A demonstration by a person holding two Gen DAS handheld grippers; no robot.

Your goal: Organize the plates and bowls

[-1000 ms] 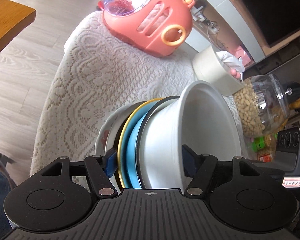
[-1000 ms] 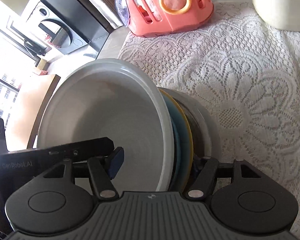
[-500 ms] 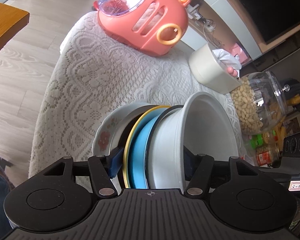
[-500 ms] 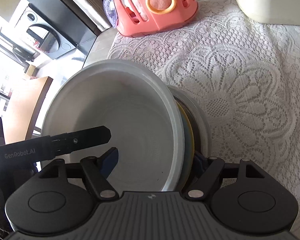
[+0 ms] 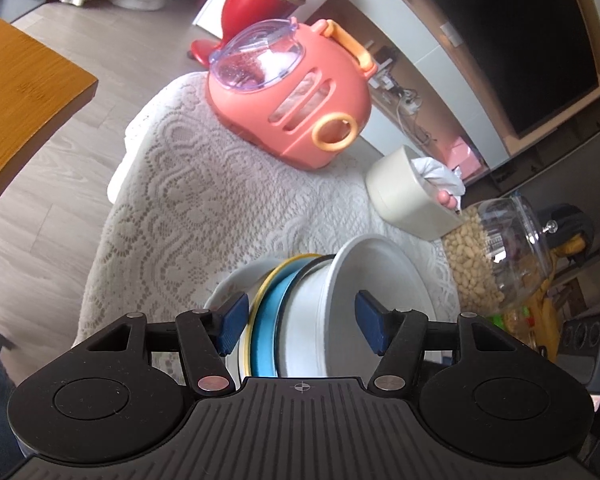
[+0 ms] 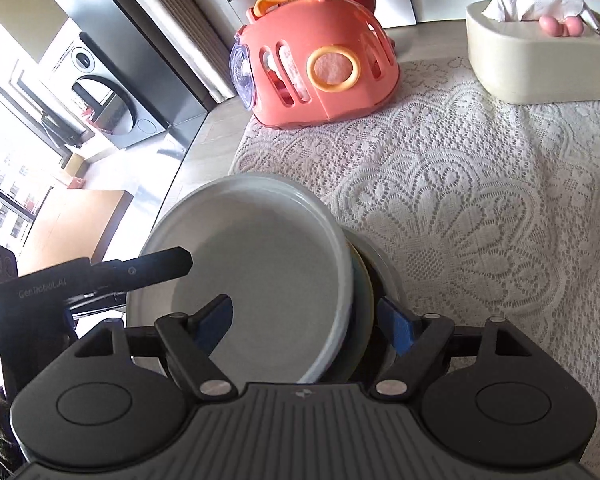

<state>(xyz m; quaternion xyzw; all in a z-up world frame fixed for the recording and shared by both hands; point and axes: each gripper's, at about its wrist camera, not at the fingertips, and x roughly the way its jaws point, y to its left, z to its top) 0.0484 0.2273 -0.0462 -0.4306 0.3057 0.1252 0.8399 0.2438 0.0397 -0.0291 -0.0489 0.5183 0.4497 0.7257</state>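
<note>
A stack of dishes stands between both grippers: a white bowl (image 5: 374, 280) on top, then a dark-rimmed plate, a blue plate (image 5: 266, 320) with a yellow rim, and a floral plate (image 5: 230, 292) at the bottom. My left gripper (image 5: 298, 322) is closed across the whole stack, one finger inside the bowl, the other on the floral plate. My right gripper (image 6: 306, 324) grips the same stack from the opposite side, one finger inside the white bowl (image 6: 268, 264). The stack is held above the lace tablecloth (image 5: 204, 208). The left gripper's body (image 6: 88, 276) shows in the right wrist view.
A pink pet carrier (image 5: 296, 100) stands at the far end of the table, also in the right wrist view (image 6: 320, 64). A beige tissue box (image 5: 410, 196) and a glass jar of peanuts (image 5: 496, 256) are to the right. A wooden table (image 5: 16, 96) is on the left.
Both grippers have risen and pulled back with the stack, so more of the table and the carrier shows. The grips on the stack are unchanged.
</note>
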